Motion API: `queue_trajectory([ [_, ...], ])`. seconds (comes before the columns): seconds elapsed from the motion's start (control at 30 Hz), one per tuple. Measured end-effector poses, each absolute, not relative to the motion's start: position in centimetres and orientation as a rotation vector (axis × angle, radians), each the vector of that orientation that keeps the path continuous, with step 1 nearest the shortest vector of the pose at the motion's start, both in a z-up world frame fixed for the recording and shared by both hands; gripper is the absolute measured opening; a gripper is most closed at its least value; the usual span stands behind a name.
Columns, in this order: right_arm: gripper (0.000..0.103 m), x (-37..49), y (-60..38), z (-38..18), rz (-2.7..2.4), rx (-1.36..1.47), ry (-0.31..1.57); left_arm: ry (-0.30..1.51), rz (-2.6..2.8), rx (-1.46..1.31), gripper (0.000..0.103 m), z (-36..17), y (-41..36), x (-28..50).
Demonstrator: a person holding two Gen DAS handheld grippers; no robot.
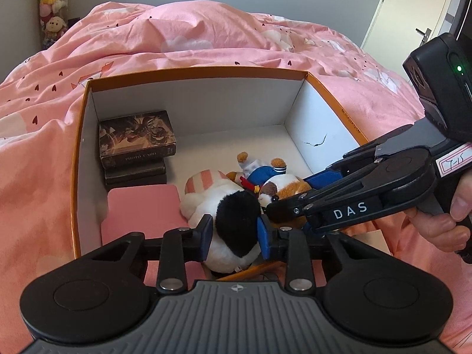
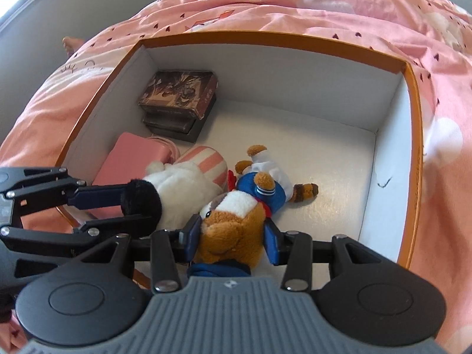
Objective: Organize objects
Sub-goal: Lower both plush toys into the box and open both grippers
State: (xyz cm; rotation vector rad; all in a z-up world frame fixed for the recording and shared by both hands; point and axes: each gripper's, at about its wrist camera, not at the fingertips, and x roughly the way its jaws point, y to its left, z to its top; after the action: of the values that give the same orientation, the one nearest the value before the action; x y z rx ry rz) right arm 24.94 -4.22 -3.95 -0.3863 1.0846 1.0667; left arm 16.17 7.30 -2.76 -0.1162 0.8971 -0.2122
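Note:
An orange-rimmed white box (image 1: 188, 72) (image 2: 413, 94) lies on the pink bed. Inside it, my left gripper (image 1: 234, 233) is shut on a white plush with a black head (image 1: 236, 218) (image 2: 177, 185) and a pink striped end. My right gripper (image 2: 231, 237) is shut on the head of a brown and white dog plush in a blue sailor suit (image 2: 233, 221) (image 1: 283, 187), low over the box floor. In the left wrist view the right gripper (image 1: 274, 206) reaches in from the right. The two plushes touch.
A stack of dark card boxes (image 1: 137, 144) (image 2: 180, 100) stands in the box's far left corner. A pink flat case (image 1: 144, 212) (image 2: 129, 156) lies in front of it. The pink quilt (image 1: 191, 29) surrounds the box. Plush toys (image 1: 53, 3) hang far left; a door (image 1: 413, 14) is far right.

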Motion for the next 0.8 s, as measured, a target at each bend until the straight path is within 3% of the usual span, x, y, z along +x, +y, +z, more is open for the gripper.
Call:
queue_trajectory([
  [0.3,0.047,26.3,-4.0,-6.0,1.029,-0.316,1.225,0.964,-0.216,-0.151,0.034,-3.3,7.2,16.9],
  [0.63,0.063,25.4,-4.1,-4.5,1.060,-0.368,1.134,0.943,-0.200,-0.221,0.037,-2.5,8.1,16.7],
  [0.8,0.064,25.2,-4.8,-3.9,1.055,-0.357,1.120,0.924,-0.206,-0.231,0.037,-2.1,8.3,16.3],
])
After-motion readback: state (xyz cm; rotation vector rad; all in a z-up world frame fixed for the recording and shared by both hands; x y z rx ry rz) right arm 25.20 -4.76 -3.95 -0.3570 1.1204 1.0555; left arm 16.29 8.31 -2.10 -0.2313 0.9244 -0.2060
